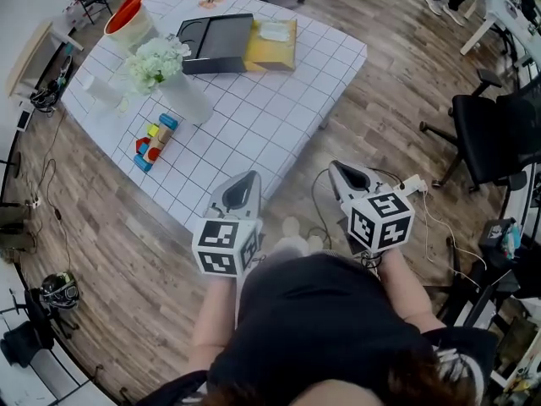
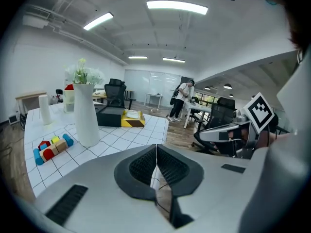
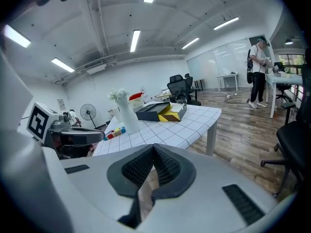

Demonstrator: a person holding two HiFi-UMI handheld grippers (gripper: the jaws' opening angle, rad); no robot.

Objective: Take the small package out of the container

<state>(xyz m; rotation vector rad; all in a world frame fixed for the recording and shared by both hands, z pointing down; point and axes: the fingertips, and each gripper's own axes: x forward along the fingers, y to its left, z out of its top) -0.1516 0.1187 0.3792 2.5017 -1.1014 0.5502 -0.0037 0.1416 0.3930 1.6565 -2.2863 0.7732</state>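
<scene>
You work under bright, even light from long ceiling strips at the top of both gripper views; the nearest one glares white. Shadows under the table are soft. Both gripper views bend hard and go black at the corners. Their bottom foreground is slightly soft, and the far room looks fairly sharp.

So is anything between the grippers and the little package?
Nothing visible. Bare tablecloth lies between the left gripper, the right gripper and the small package in the yellow box. The vase and toy blocks stand off to the left.
</scene>
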